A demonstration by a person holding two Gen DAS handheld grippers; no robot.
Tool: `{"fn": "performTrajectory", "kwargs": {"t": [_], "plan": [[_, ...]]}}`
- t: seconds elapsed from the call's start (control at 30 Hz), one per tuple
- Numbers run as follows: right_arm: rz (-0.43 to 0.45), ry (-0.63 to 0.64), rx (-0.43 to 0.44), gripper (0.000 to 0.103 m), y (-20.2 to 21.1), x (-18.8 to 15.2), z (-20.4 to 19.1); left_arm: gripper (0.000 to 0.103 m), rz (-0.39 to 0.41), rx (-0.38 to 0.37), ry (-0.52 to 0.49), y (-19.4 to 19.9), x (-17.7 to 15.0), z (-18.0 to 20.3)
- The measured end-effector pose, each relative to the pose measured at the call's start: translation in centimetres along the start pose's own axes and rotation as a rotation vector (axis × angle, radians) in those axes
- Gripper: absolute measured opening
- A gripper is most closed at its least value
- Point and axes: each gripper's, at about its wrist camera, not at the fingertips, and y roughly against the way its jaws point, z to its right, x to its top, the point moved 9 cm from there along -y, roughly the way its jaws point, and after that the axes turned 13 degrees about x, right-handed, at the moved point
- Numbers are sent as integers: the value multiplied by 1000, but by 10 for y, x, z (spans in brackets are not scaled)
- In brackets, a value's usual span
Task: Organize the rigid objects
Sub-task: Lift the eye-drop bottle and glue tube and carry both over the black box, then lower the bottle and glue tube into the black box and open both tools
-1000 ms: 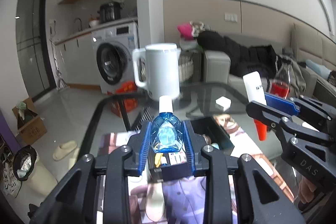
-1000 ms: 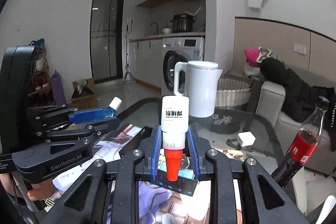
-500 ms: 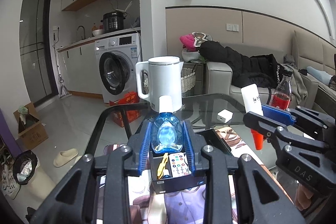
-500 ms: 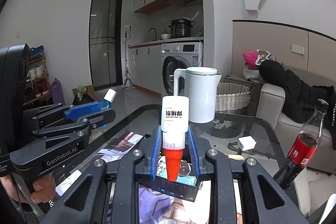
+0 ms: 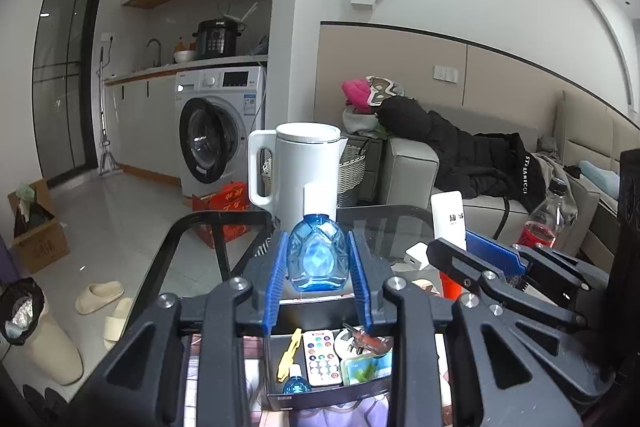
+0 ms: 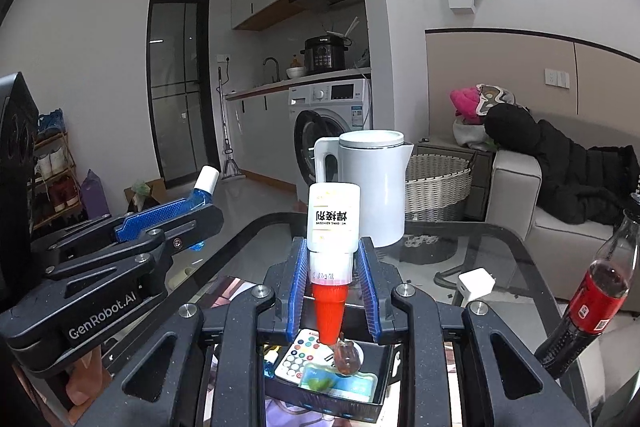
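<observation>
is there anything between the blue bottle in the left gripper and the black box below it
Nothing visible blocks it. The blue bottle hangs in the left gripper above the open black box, already holding a remote and small items.

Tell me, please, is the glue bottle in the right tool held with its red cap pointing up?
No, the glue bottle hangs upside down, red cap pointing down.
</observation>
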Motion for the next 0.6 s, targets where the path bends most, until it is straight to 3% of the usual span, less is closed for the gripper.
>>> {"fn": "performTrajectory", "kwargs": {"t": [0.47, 0.6], "plan": [[-74, -65, -5, 24, -26, -11, 19, 29, -113, 7, 1, -32, -20, -1], [-120, -81, -13, 24, -33, -22, 22, 29, -183, 9, -19, -44, -32, 2]]}}
